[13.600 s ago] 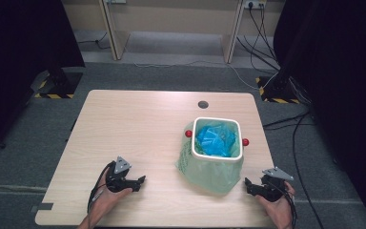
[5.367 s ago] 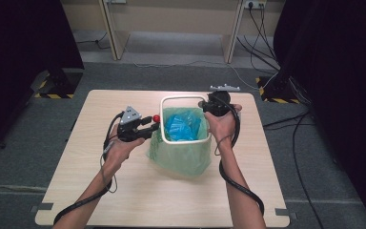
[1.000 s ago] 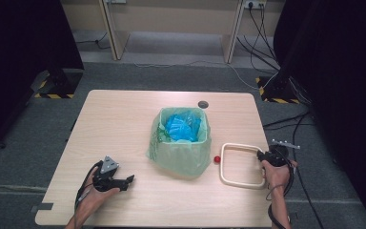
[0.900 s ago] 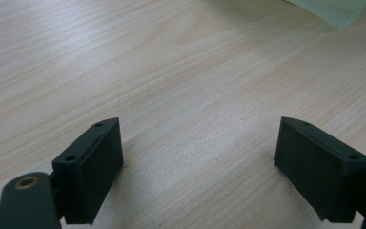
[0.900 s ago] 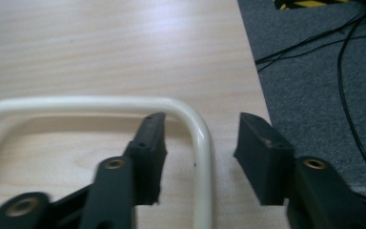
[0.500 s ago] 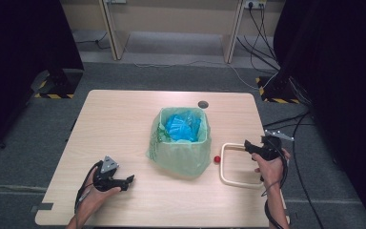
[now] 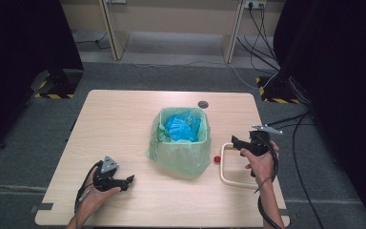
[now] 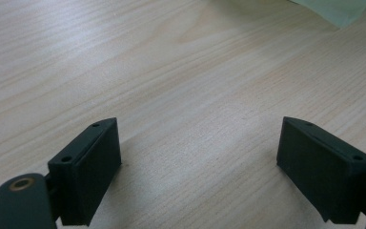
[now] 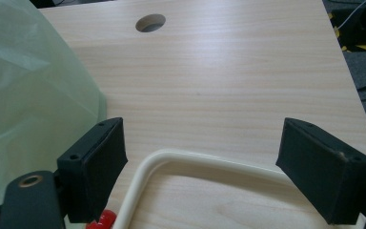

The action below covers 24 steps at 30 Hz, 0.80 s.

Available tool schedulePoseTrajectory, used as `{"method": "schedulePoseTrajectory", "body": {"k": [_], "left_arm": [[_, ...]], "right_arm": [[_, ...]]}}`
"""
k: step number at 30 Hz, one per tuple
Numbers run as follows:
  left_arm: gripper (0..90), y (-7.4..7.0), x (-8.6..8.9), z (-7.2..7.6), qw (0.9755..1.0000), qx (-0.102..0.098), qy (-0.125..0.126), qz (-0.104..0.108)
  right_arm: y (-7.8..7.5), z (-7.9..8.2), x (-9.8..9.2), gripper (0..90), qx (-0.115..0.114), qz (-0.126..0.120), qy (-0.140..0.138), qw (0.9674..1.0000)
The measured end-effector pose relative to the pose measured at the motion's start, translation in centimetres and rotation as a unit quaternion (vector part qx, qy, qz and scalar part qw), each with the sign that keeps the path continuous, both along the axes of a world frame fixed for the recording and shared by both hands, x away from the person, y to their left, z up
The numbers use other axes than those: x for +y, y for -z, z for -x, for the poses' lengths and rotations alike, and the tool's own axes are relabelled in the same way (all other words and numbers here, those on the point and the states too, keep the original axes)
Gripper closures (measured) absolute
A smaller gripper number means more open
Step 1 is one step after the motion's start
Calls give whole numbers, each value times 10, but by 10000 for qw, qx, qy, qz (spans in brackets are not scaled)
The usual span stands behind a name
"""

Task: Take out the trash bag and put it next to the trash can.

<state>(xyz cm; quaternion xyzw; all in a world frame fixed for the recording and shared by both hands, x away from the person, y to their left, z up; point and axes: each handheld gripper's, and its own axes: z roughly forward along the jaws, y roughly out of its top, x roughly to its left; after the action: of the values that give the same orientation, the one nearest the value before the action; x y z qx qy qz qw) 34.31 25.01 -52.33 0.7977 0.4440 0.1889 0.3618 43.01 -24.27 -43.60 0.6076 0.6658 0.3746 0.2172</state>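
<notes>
A bin lined with a green bag (image 7: 181, 148) stands mid-table with blue waste (image 7: 183, 126) inside. To its right a cream rectangular frame (image 7: 222, 168) with a red knob (image 7: 216, 159) lies flat on the table. My right gripper (image 7: 234, 142) hovers over the frame's far end; its jaws have just been opening and nothing is pressed between them. In the right gripper view (image 9: 205, 143) the frame's corner (image 9: 195, 160) lies below the open jaws, with the bag (image 9: 28, 95) to the left. My left gripper (image 7: 127, 180) rests open at the front left, above bare wood (image 8: 200, 143).
The wooden table (image 7: 124, 119) has a round cable hole (image 7: 203, 104) behind the bin, also seen in the right gripper view (image 9: 150, 21). Cables trail on the grey floor to the right. A corner of the bag (image 8: 333, 7) shows in the left gripper view.
My right gripper has opened off the cream frame, risen and shifted toward the far side. The frame stays flat on the table. The left gripper has not moved.
</notes>
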Motion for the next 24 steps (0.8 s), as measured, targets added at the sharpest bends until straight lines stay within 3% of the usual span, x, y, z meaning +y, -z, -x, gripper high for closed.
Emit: {"method": "schedulePoseTrajectory", "body": {"k": [16,20,24], "left_arm": [[148,0,1,-3,10000,-14,59,54],[148,-4,-1,-4,9998,-51,75,189],[148,-19,-13,-6,9981,-198,248,521]], "right_arm": [[-12,-9,23,172,-77,-6,-246,9997],[-12,-10,25,173,-73,12,-276,9996],[-12,-11,27,175,-42,-10,-281,9996]]}}
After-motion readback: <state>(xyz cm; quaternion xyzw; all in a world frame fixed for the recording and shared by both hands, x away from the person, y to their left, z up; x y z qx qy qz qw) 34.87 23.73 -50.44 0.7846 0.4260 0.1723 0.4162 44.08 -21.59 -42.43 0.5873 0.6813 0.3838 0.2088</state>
